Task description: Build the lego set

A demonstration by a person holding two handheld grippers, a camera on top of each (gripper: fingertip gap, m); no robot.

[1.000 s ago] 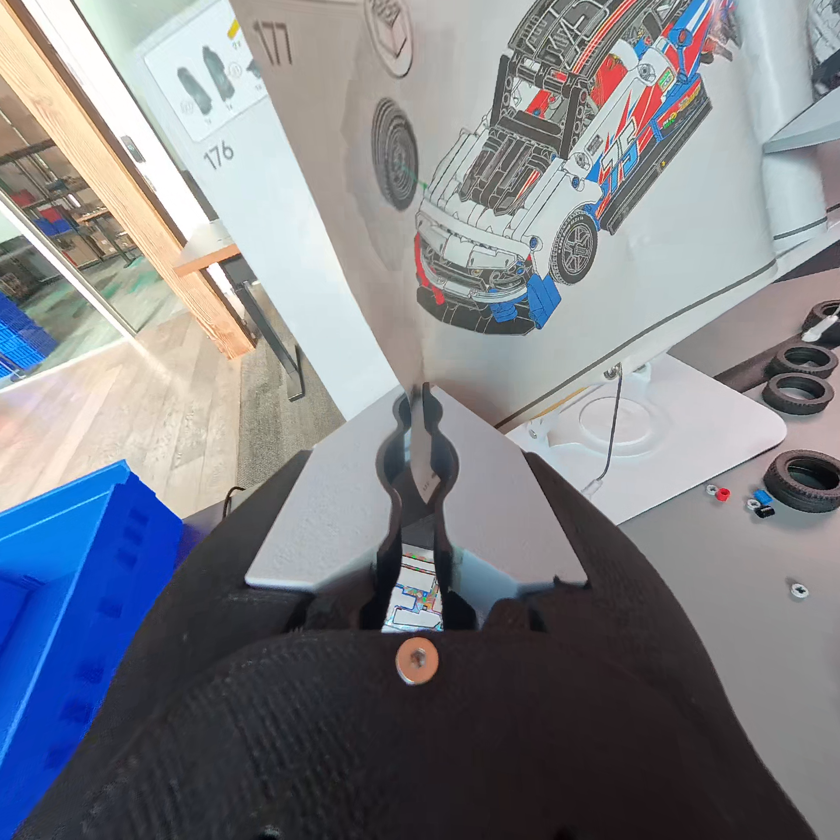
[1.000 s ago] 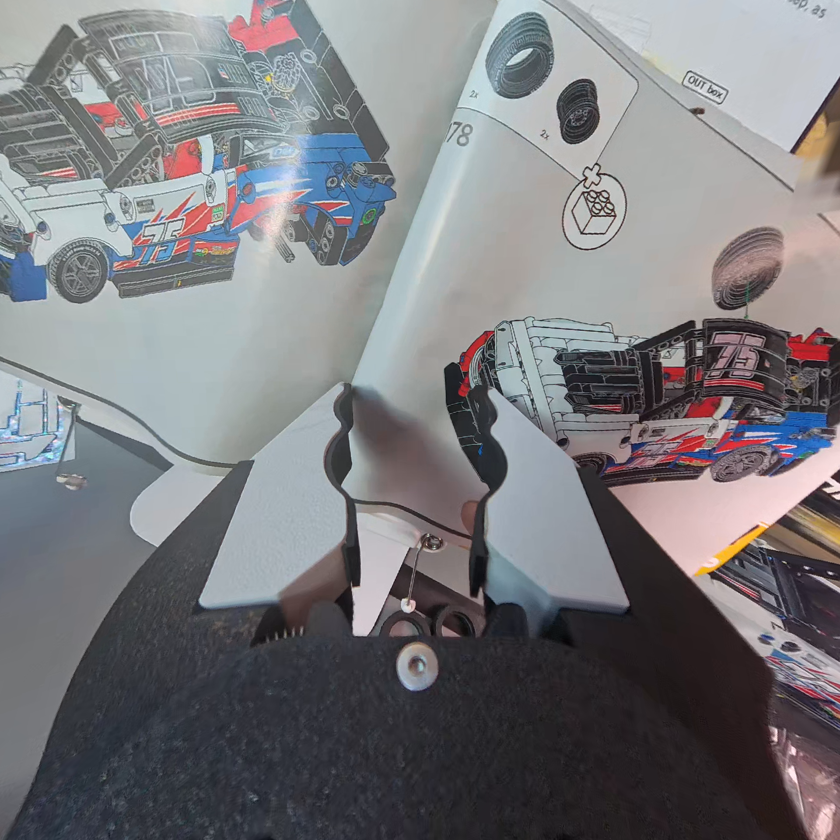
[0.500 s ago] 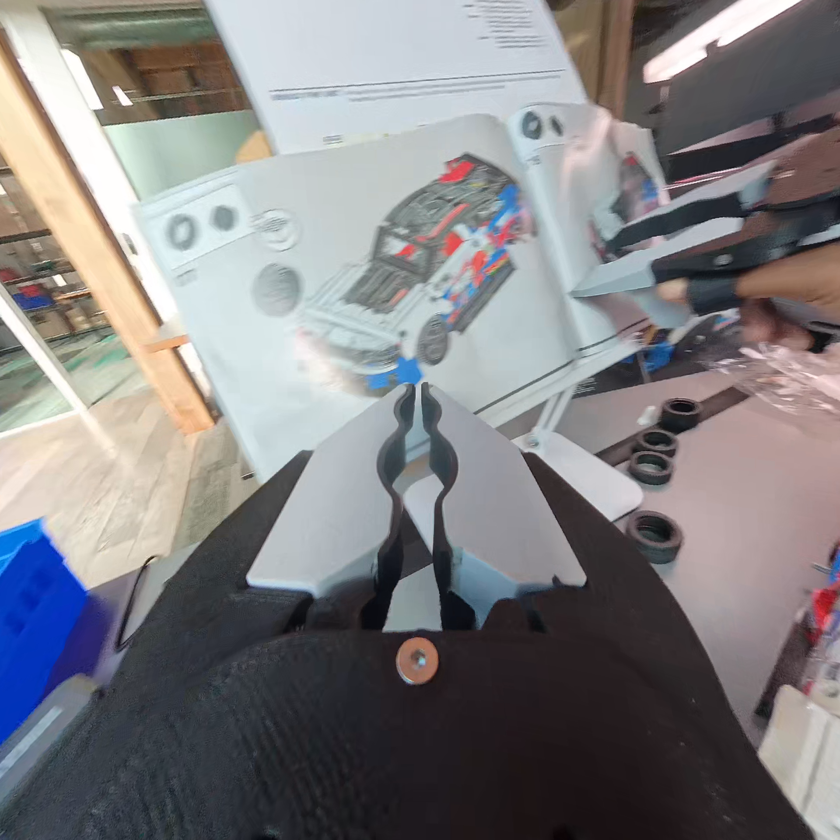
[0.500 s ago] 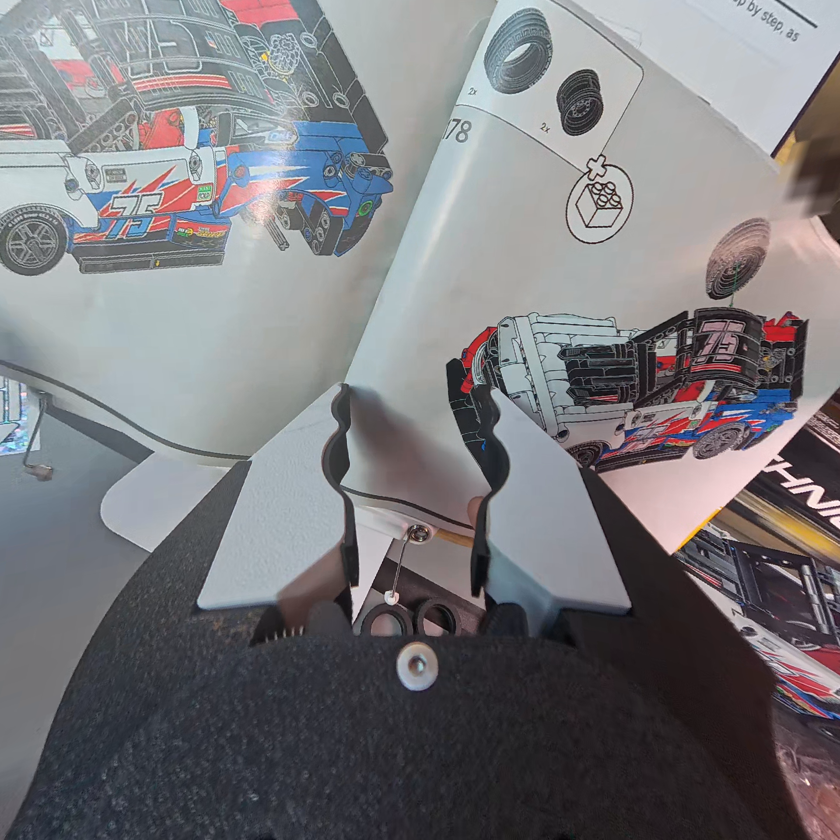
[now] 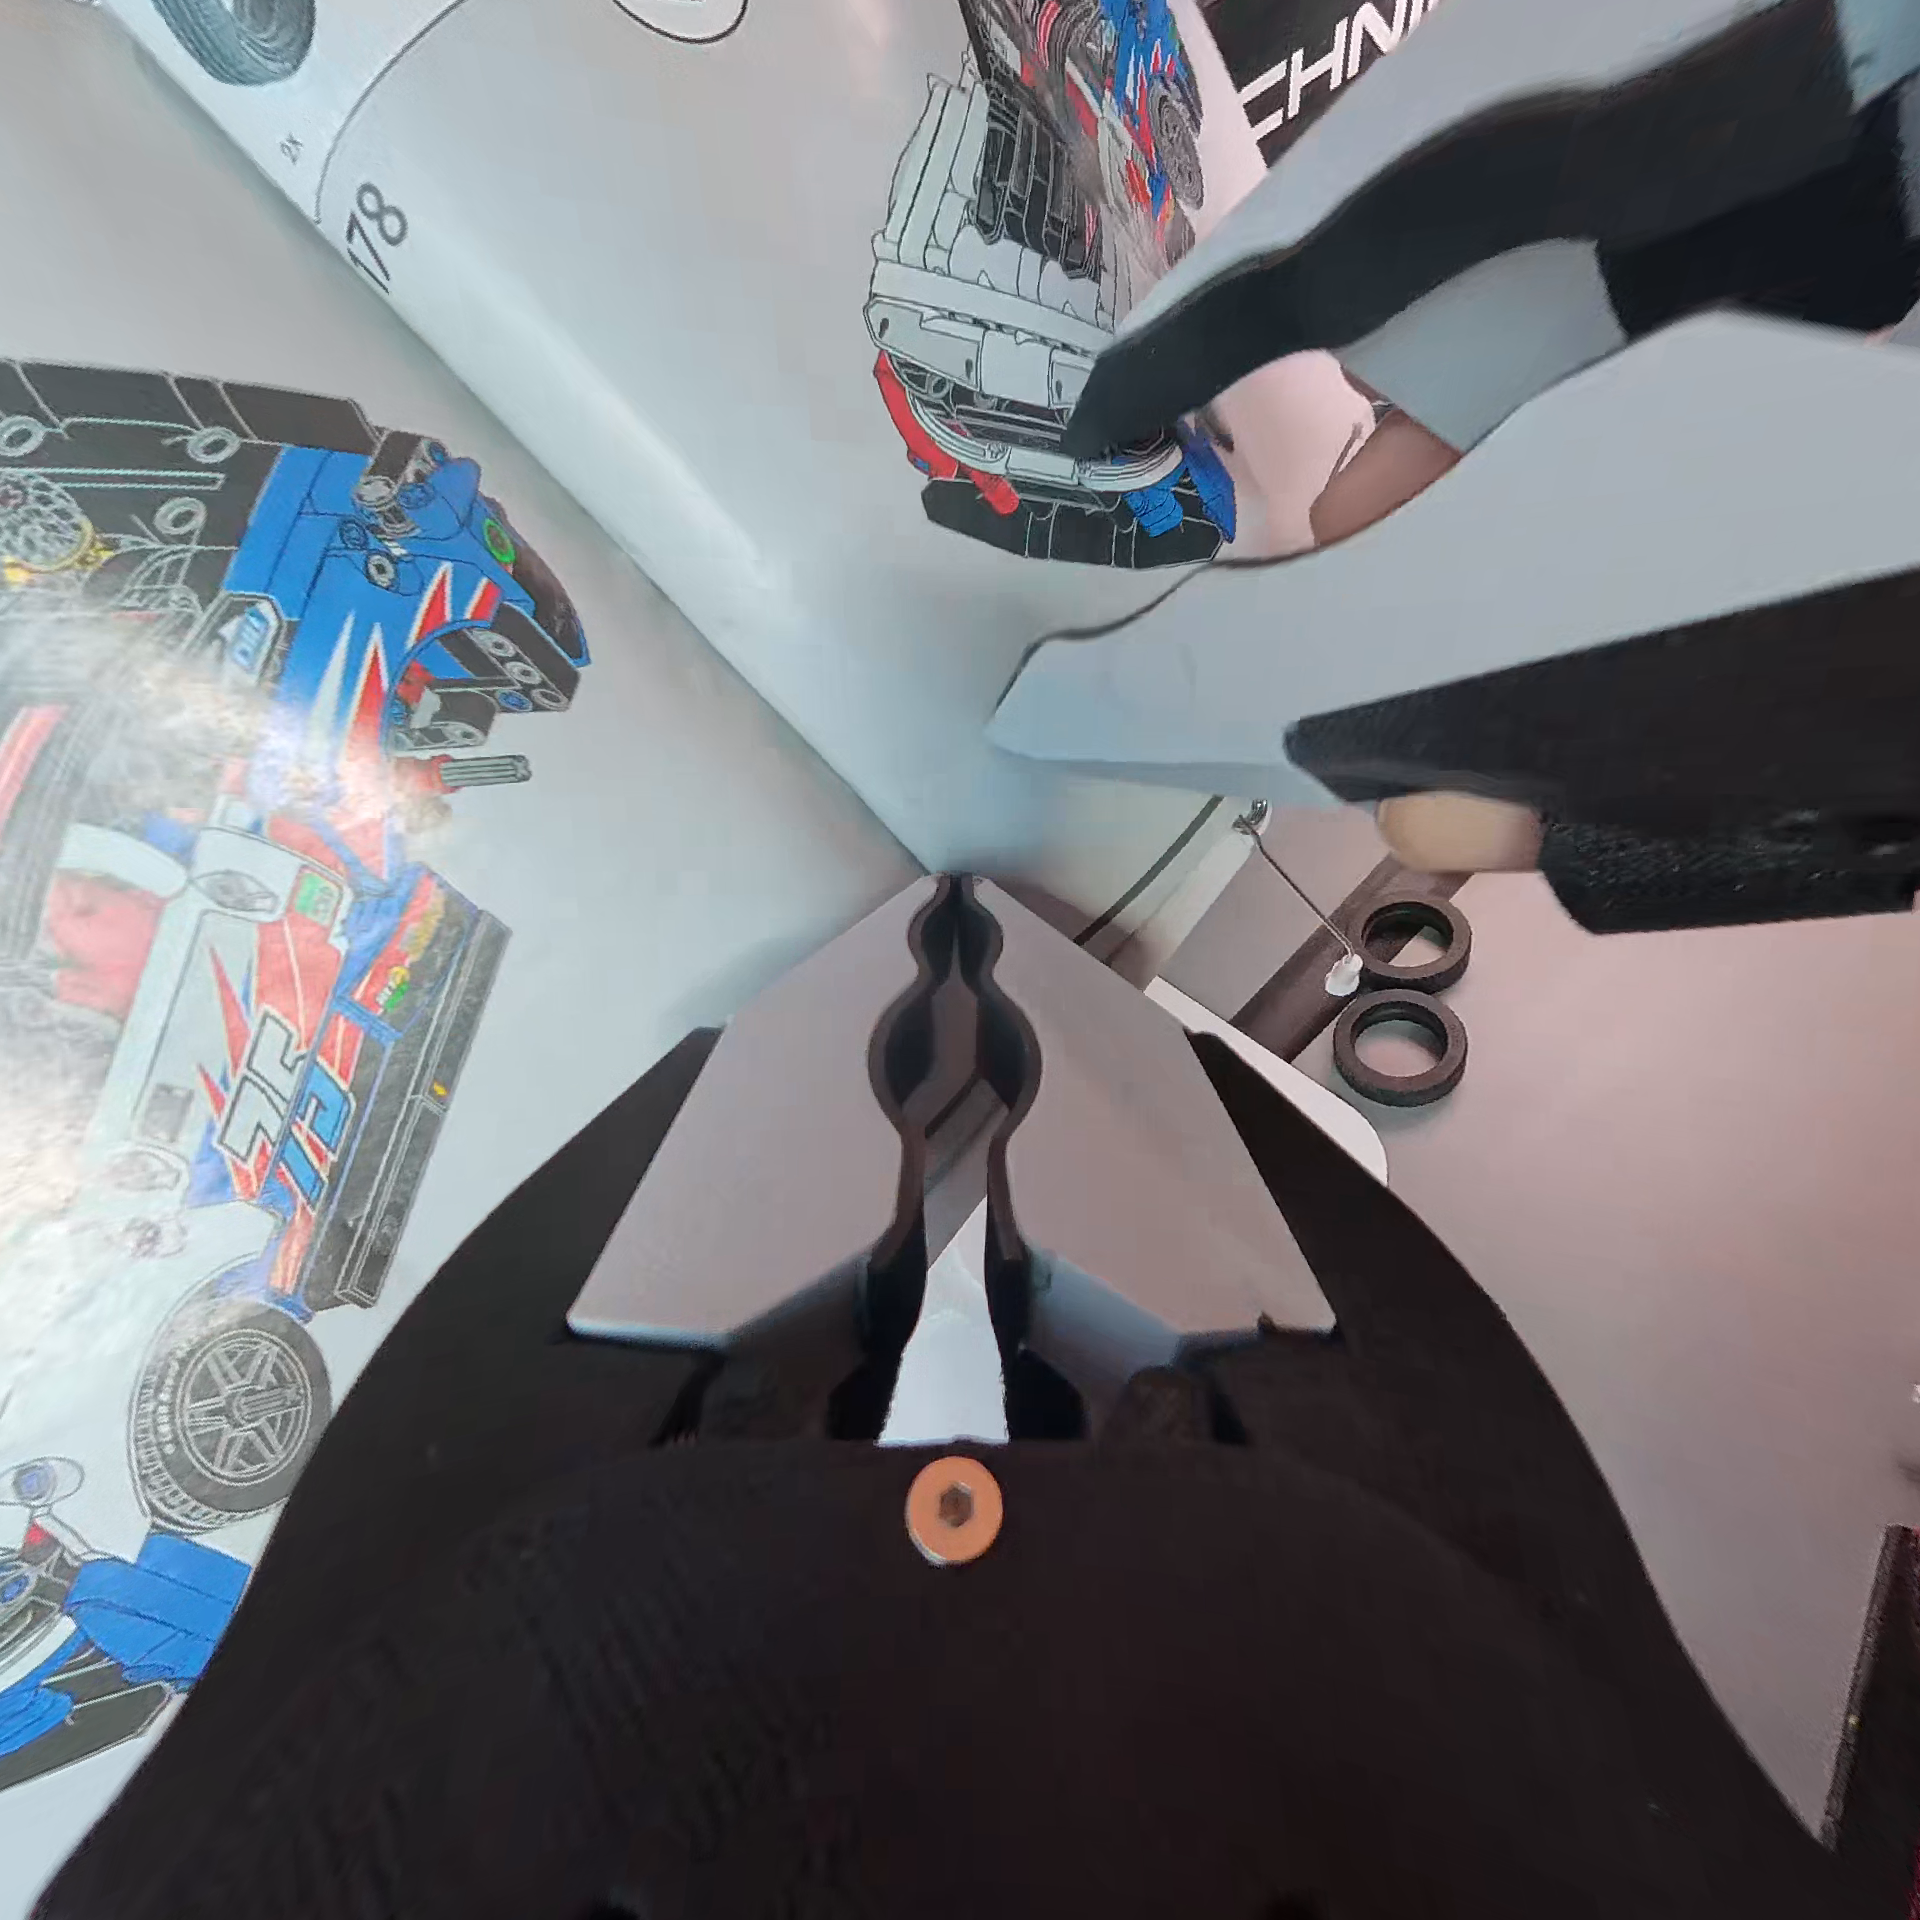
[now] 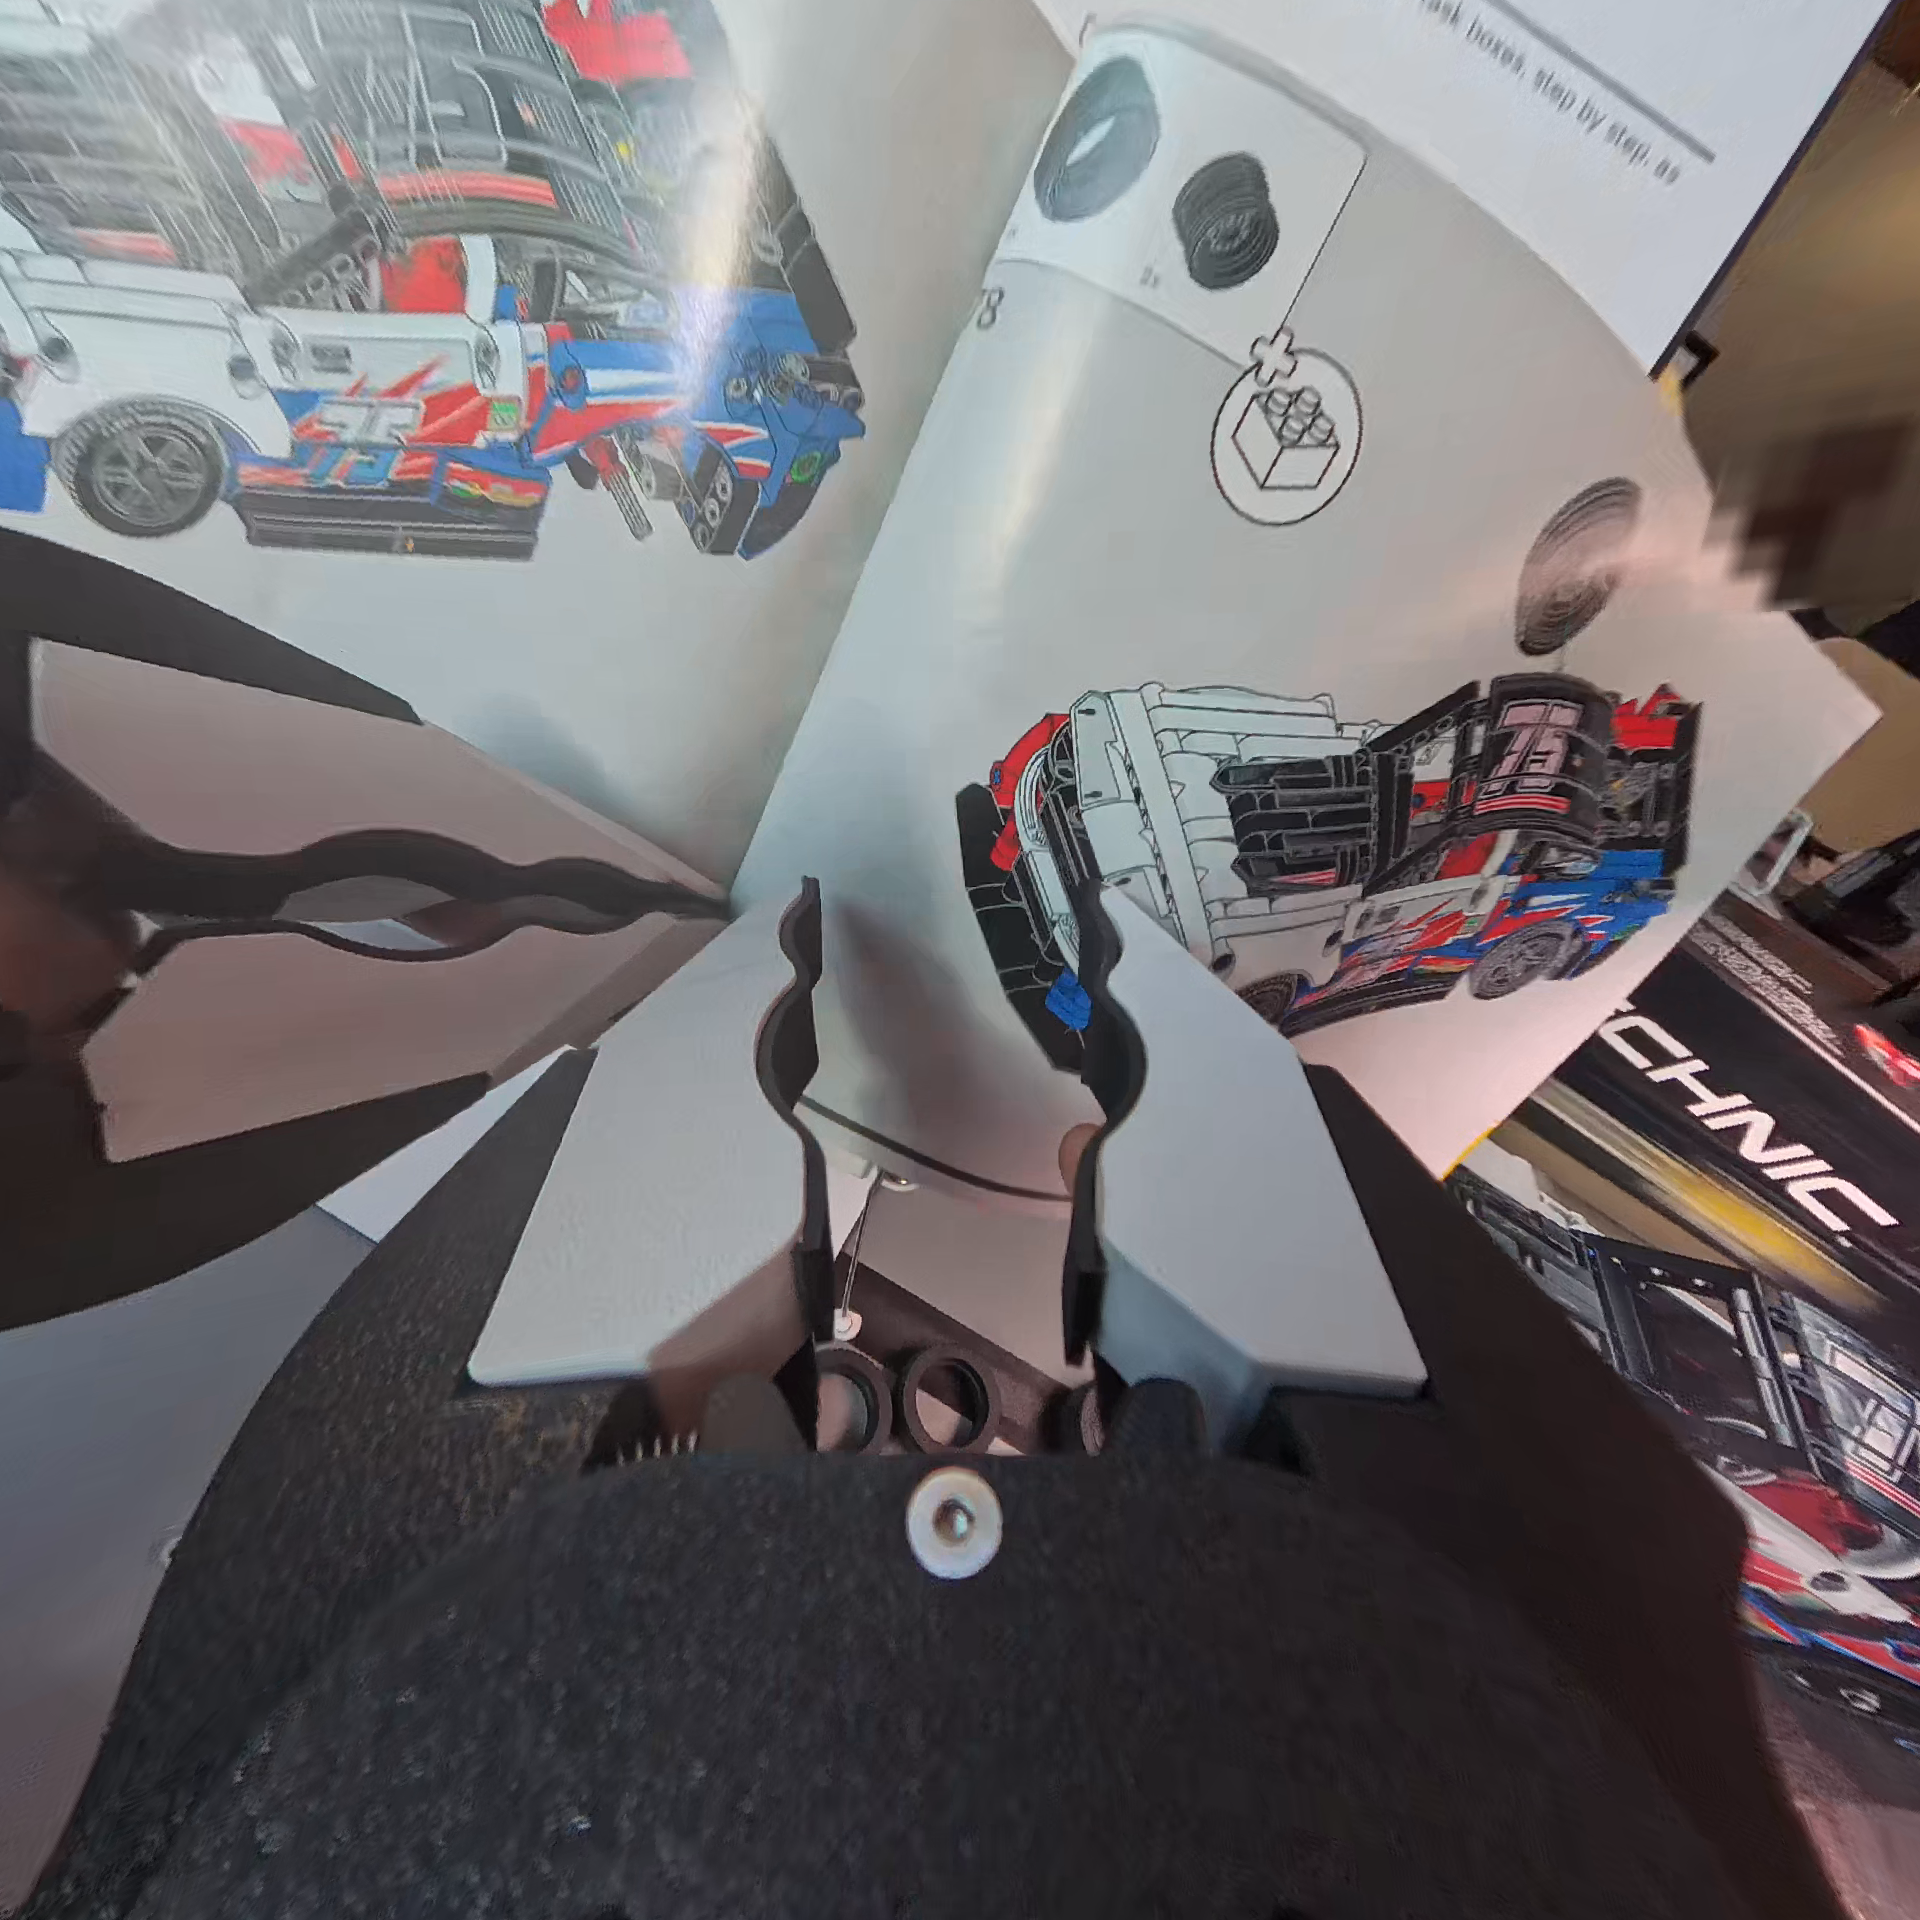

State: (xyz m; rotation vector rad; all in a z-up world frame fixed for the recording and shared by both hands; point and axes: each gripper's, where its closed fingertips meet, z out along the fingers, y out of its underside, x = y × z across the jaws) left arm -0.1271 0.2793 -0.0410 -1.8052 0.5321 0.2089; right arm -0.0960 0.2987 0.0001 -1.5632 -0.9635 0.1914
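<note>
Step in hand: I am judging this to be page handling, settling the open instruction booklet (image 6: pixel 1039 665) on its white stand (image 5: pixel 1340 1132) so the wheel-and-tyre step can be read.
Left gripper (image 5: pixel 958 885): I am holding its jaws together, tips touching, nosed into the bottom of the booklet's centre fold; whether any paper is pinched between them I cannot tell.
Right gripper (image 6: pixel 948 914): I am holding its jaws apart around the lower edge of the right-hand page (image 6: pixel 1299 582), one finger in front of the sheet and one behind, not yet closing.
Doing it well: I am thinking the left tip should be pinning the fold while the right is easing the sheet flat; glossy paper looks liable to slip or crease, so light pressure near the edge suits.
Task's things: two black tyres (image 5: pixel 1401 1047) are lying on the grey table (image 5: pixel 1662 1195) just beside the stand's foot, one next to the other.
Stand clip: a thin wire page holder (image 5: pixel 1299 902) is hanging loose beside the tyres.
Containers: the set's box (image 6: pixel 1714 1195) is lying to my right, partly under the page; its contents are not showing.
</note>
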